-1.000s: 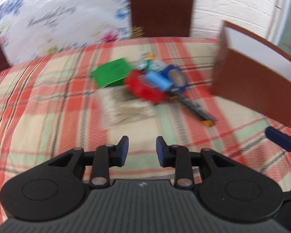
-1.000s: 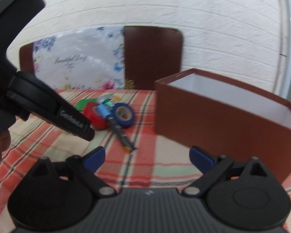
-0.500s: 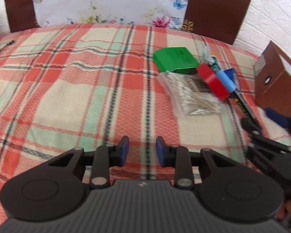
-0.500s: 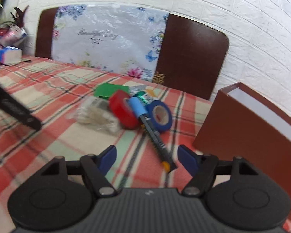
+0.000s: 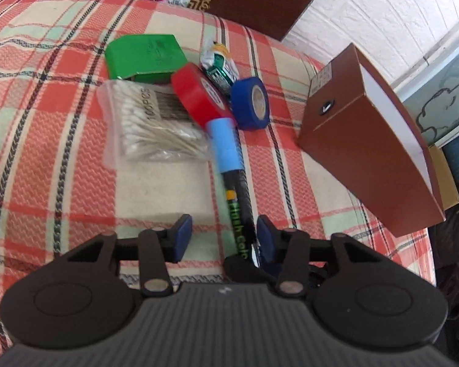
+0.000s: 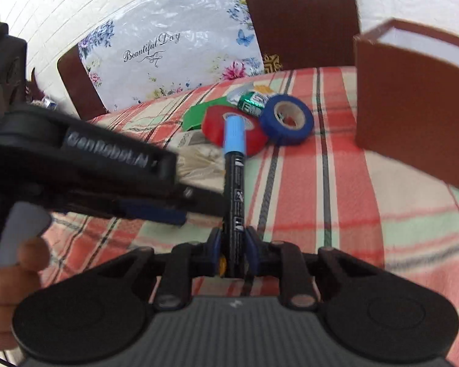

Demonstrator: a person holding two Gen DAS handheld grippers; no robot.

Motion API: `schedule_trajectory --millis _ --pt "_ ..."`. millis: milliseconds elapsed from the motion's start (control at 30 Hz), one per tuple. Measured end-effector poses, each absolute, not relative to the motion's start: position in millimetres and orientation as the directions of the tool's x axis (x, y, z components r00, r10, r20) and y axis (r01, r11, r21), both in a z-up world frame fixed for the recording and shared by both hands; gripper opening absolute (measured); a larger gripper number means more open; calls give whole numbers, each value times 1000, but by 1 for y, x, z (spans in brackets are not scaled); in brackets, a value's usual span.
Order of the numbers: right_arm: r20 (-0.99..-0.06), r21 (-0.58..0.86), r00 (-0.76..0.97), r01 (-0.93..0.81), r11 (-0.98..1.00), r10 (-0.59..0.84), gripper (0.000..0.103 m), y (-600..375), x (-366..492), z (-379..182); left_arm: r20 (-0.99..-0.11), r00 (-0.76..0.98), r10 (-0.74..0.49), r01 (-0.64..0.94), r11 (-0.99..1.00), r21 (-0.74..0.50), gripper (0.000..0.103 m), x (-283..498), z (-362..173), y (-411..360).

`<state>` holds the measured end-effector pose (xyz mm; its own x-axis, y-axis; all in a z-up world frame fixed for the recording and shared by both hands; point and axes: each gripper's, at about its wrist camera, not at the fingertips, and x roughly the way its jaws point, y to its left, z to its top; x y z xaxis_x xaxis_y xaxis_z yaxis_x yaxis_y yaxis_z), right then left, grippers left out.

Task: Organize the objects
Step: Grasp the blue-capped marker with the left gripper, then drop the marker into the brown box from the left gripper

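A black marker with a light blue cap lies on the checked tablecloth, cap against the red tape roll. My right gripper is shut on the marker's rear end. My left gripper is open, its fingers on either side of the marker's barrel just above the cloth. A blue tape roll, a green box, a bag of cotton swabs and a green-white packet lie clustered around the cap. An open brown box stands to the right.
The left gripper's body crosses the right wrist view from the left, close above the swab bag. Brown chair backs and a floral plastic sheet stand behind the table. The table's right edge runs just beyond the brown box.
My right gripper has moved forward and shut on the marker. My left gripper has swung right and down over the marker, and its fingers have opened wider.
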<state>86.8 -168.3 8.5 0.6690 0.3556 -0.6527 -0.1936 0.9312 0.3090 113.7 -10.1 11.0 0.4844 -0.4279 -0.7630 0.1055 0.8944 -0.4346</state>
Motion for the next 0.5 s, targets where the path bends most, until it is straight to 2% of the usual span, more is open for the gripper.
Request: schedule_trajectory --millis 67,100,133,167,367,500 --pt "-638 354 660 -206 912 397 18 -173 84 12 -757 468 -457 109 879 -463 40 113 12 -14" --pt "-636 346 661 -216 913 397 18 -172 83 13 -749 471 -466 117 875 -470 36 112 15 -17" --pt "-637 325 667 -223 919 387 18 -170 82 14 -753 480 -451 120 884 -453 25 111 19 -21" --pt "-636 307 672 -230 924 379 18 -168 81 15 -754 487 -440 128 890 -437 22 110 23 -25" --pt "-556 271 759 -219 937 338 18 -191 68 39 -697 530 -483 257 875 -411 21 119 75 -65" --pt "-453 176 864 -152 973 217 18 -215 61 70 -648 560 -516 382 855 -350 21 132 116 -118"
